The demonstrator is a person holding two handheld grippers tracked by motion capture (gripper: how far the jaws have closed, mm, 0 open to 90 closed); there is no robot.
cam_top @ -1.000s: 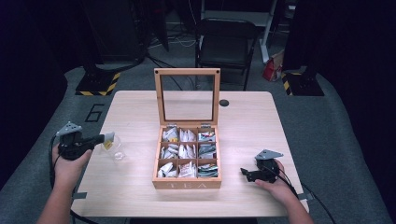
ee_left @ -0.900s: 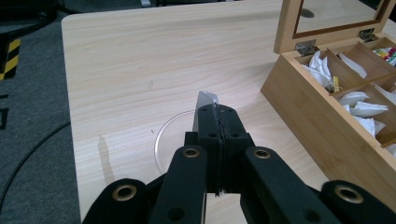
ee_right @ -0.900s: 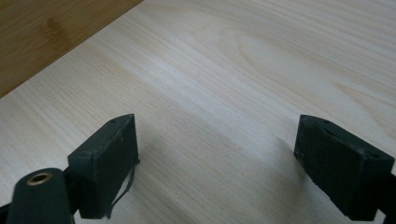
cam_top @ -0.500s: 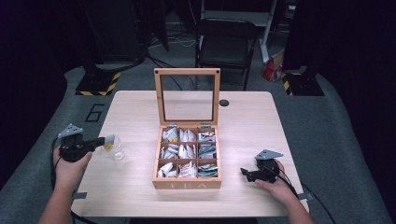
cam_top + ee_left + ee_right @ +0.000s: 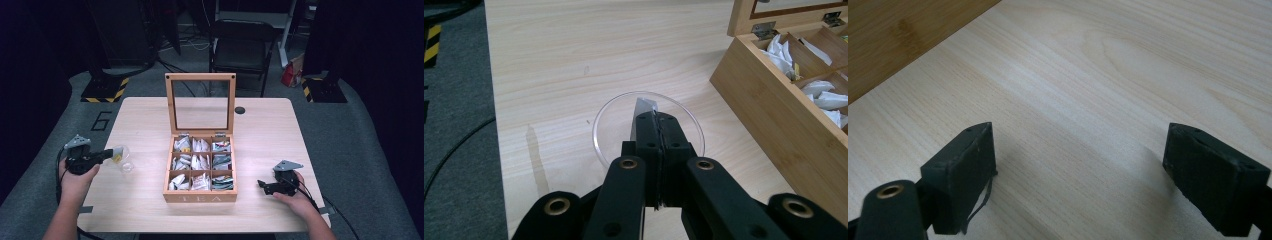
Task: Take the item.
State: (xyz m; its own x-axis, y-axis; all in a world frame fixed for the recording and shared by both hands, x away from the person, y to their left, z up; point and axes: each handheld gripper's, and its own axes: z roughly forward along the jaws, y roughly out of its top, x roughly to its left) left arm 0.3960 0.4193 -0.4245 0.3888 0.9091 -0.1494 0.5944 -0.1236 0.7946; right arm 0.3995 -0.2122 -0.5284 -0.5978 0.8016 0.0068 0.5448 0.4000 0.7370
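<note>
Risk lies with the small white paper sachet (image 5: 644, 106) clamped in the left gripper (image 5: 657, 131) just over the clear round glass dish (image 5: 648, 131): a loose pinch could drop it outside; its print is unreadable, while the right gripper (image 5: 1079, 172) rests with its 2 jaws apart.

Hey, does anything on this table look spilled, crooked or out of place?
Nothing stands out. The wooden tea box sits square, lid up, sachets in compartments. The left gripper holds one white sachet above the clear glass dish.
</note>
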